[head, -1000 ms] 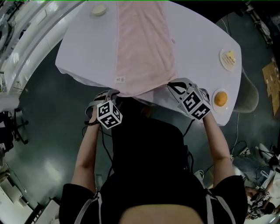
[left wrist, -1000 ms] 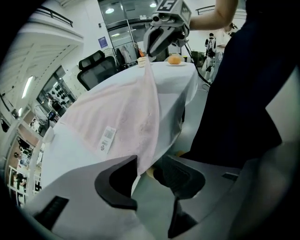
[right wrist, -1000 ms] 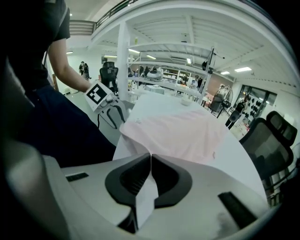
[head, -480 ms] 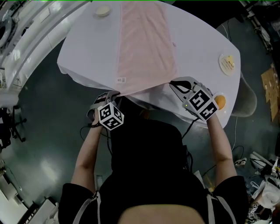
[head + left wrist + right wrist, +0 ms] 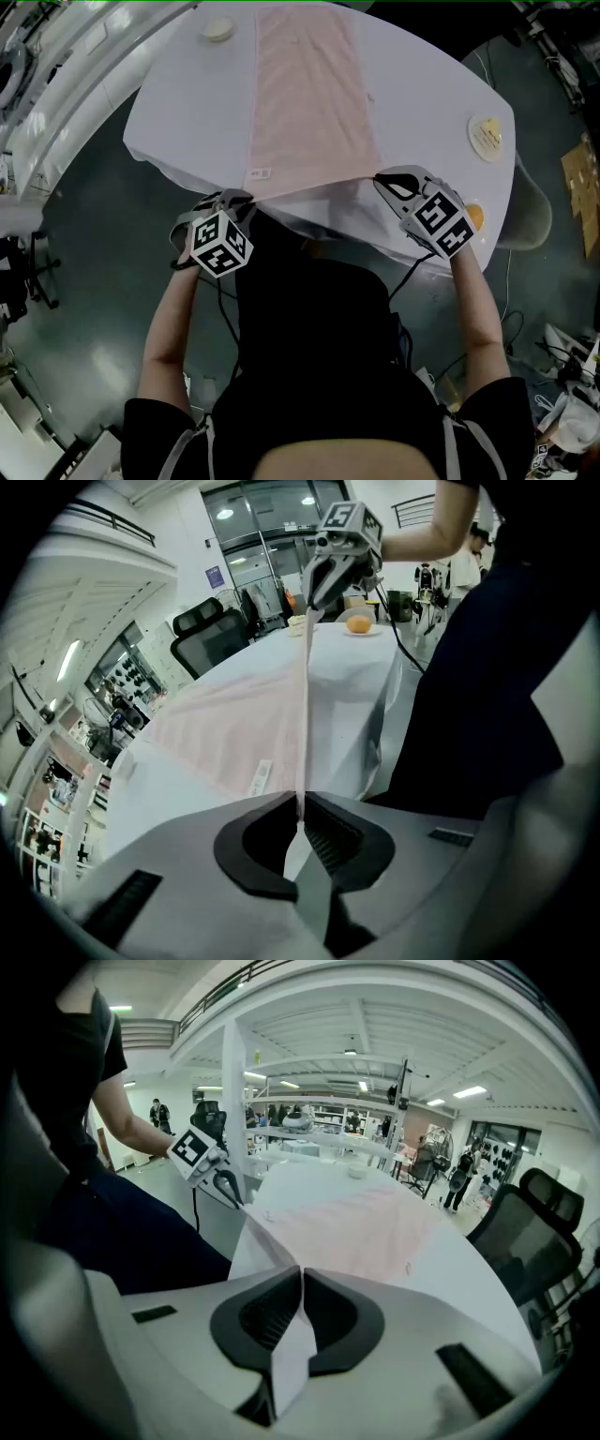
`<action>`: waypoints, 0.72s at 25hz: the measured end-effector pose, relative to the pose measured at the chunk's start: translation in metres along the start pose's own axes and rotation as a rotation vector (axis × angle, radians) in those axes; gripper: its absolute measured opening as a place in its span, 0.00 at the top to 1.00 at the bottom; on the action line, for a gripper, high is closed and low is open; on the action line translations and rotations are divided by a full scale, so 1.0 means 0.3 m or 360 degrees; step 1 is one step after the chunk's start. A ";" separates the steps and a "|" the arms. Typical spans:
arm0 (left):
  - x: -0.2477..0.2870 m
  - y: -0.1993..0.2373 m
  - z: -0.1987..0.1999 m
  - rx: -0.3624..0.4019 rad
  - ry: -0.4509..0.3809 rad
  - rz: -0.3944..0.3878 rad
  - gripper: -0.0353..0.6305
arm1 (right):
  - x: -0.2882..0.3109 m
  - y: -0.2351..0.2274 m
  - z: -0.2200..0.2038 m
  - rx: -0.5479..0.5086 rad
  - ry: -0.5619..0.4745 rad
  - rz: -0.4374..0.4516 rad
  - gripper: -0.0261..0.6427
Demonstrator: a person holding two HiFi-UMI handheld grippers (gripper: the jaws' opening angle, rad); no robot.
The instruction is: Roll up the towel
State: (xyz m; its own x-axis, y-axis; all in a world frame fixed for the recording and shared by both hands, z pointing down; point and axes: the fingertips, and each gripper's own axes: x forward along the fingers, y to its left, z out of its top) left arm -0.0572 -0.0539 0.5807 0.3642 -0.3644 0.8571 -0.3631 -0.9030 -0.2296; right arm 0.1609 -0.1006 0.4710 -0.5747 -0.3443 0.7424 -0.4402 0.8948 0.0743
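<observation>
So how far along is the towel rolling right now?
Nothing is rolled yet: the pink towel lies spread out on the table. In hand: the right claw pinches one near corner, and the left claw is closing on the other, cloth between its jaws. Left: the whole roll.

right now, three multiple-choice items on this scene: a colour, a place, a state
1. What colour is the long flat cloth towel? A blue; B green; C pale pink.
2. Where is the round orange fruit? A on the towel; B on the white-clothed table beside the right gripper; C on the floor.
3. The right gripper is: A shut on the towel's near corner; B wide open; C shut on the fruit.
Answers: 1 C, pink against white cloth; 2 B, it sits by that gripper; 3 A, cloth pinched between the jaws.
</observation>
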 end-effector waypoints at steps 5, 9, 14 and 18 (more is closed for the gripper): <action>-0.050 0.102 0.058 -0.0139 -0.0120 -0.0065 0.90 | 0.033 -0.064 -0.055 0.0086 0.0060 -0.0018 0.94; -0.039 0.201 0.085 -0.0189 -0.0143 -0.0089 0.90 | 0.092 -0.124 -0.069 0.0102 0.0121 -0.0022 0.94; 0.032 0.299 0.080 -0.0164 -0.0098 -0.0119 0.90 | 0.187 -0.214 -0.077 0.0101 0.0196 -0.0031 0.94; 0.088 0.363 0.073 -0.0117 -0.0064 -0.0171 0.90 | 0.256 -0.280 -0.087 0.0108 0.0254 -0.0029 0.94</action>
State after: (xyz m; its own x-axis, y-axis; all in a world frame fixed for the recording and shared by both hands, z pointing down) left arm -0.0684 -0.1668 0.5684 0.4381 -0.2764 0.8554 -0.3815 -0.9188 -0.1015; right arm 0.1717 -0.1948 0.5390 -0.4517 -0.3060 0.8380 -0.4984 0.8657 0.0474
